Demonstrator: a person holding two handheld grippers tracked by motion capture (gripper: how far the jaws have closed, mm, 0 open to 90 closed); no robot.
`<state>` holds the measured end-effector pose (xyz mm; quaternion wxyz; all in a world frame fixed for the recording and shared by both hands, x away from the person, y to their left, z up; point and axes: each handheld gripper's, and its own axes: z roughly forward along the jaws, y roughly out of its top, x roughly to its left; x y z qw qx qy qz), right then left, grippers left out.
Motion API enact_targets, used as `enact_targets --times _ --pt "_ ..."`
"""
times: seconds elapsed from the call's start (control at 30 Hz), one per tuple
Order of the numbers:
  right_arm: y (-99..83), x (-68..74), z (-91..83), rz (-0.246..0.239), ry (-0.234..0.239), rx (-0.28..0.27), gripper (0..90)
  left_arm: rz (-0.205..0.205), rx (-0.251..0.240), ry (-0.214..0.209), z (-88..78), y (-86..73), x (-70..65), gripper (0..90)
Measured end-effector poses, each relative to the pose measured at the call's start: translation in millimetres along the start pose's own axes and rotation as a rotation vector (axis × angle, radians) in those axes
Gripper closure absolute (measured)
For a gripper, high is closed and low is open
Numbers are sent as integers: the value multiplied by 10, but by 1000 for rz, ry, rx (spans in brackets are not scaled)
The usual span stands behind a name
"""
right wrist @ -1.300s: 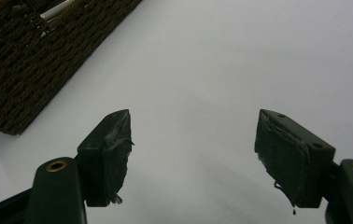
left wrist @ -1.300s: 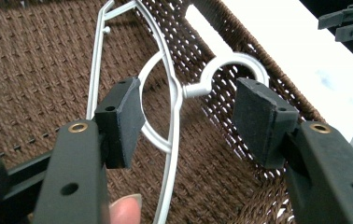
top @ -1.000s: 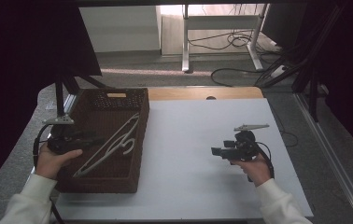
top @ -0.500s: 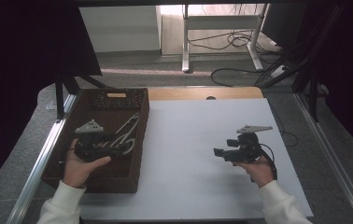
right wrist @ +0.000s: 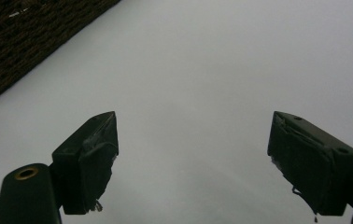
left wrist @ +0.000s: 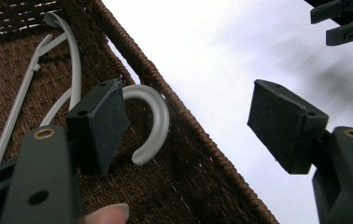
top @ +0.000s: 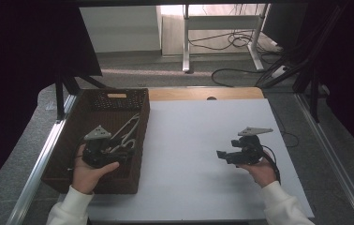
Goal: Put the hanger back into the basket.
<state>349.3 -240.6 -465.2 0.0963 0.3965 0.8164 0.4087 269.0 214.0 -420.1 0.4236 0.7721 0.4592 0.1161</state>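
The white bench [top: 203,154] carries a dark woven basket [top: 67,154] along its left edge. Inside the basket lies a white plastic hanger [top: 127,129], its hook [left wrist: 153,123] curling against the basket's right wall. The left tongs [left wrist: 188,126] hang above the basket's near half, jaws apart, one jaw just beside the hook. The right tongs [top: 222,154] hover well right of the basket over bare bench, jaws apart and holding nothing.
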Motion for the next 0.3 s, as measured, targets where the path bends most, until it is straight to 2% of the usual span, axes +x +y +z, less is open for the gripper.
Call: enact_targets --times 0.3 --pt "-32 -9 2 -14 -25 10 121 -11 -16 5 11 -29 46 275"
